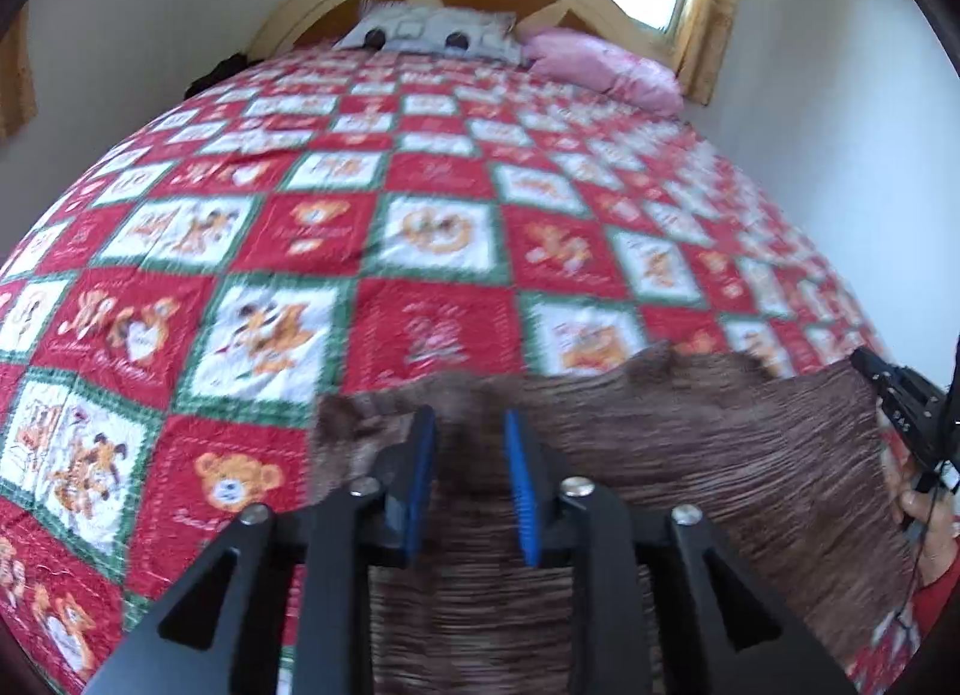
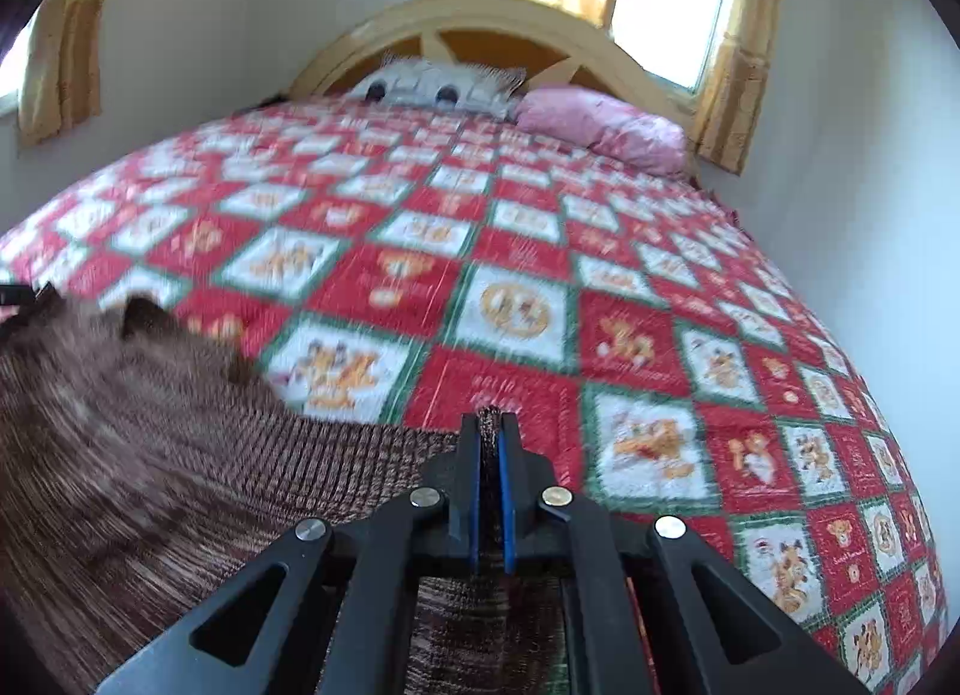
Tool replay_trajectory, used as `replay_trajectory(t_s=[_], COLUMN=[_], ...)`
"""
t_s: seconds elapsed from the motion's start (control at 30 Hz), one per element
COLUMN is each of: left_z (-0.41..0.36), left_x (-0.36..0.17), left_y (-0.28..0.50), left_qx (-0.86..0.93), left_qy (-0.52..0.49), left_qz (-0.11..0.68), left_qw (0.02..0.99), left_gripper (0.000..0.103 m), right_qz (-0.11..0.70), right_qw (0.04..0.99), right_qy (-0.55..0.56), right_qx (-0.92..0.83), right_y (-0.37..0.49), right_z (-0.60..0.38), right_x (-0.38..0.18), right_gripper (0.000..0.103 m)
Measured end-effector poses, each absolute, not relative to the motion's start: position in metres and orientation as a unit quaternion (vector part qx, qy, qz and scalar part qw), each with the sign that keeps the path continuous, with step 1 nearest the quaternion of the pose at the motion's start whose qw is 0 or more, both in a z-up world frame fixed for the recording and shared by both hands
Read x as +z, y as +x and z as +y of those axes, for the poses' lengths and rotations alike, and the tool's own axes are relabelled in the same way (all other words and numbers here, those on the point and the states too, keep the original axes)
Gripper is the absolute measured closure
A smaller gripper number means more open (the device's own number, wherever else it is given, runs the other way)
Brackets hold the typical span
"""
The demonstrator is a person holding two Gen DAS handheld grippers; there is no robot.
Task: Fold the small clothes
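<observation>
- Two grippers meet a brown knitted garment lying on your quilted bed.
- Your left gripper stands partly open, its blue pads apart above the cloth.
- Your right gripper is clamped tight on the garment's edge.

Left tongs parted over brown knit garment on quilt

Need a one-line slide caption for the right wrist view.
Right gripper shut on the edge of a brown knit garment lying on a red patchwork quilt.
</observation>
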State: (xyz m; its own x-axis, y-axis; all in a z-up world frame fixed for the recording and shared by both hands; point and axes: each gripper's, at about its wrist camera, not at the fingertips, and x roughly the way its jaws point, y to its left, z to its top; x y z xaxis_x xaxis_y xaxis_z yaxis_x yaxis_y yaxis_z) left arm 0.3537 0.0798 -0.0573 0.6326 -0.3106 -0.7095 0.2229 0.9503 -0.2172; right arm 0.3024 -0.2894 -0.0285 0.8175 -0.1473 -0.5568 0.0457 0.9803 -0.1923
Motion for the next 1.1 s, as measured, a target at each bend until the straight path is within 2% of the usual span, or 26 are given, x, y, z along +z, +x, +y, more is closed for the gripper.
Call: replay_trajectory(t_s=[0.07,0.1,0.27,0.37,0.57,0.7,0.77,0.97,1.1], left_z=[0.074,0.069,0.037,0.052,0.070,0.073,0.083,0.078,0.078], left_x=[-0.050,-0.048,-0.066,-0.090,-0.090,-0.091,-0.091,-0.092,-0.090], left_y=[0.349,0.348,0.349,0.368,0.379,0.378,0.379,0.377,0.376], left_qx=[-0.155,-0.157,-0.124,-0.097,-0.055,-0.042,-0.045,-0.040,-0.050], left_qy=[-0.057,-0.049,0.048,0.023,0.000,-0.003,-0.030,-0.029,-0.024], left_qz=[0.387,0.382,0.382,0.426,0.419,0.412,0.413,0.414,0.421], left_qw=[0.907,0.909,0.915,0.899,0.906,0.910,0.909,0.909,0.906], left_gripper=[0.059,0.058,0.058,0.055,0.054,0.054,0.054,0.053,0.049], right_qz=[0.284,0.284,0.314,0.352,0.423,0.321,0.298,0.364,0.410], right_qw=[0.954,0.953,0.941,0.929,0.904,0.943,0.950,0.929,0.906], right_qy=[-0.087,-0.093,-0.116,-0.106,-0.043,0.032,0.046,0.012,-0.027], right_qx=[-0.050,-0.049,-0.044,-0.046,-0.031,-0.084,-0.077,0.063,0.098], right_y=[0.301,0.303,0.319,0.332,0.353,0.309,0.279,0.197,0.158], right_z=[-0.289,-0.288,-0.283,-0.289,-0.314,-0.347,-0.352,-0.299,-0.264], right_x=[-0.019,-0.018,-0.036,-0.054,-0.070,-0.023,-0.004,-0.011,-0.048], right_gripper=[0.099,0.099,0.099,0.099,0.098,0.098,0.098,0.098,0.098])
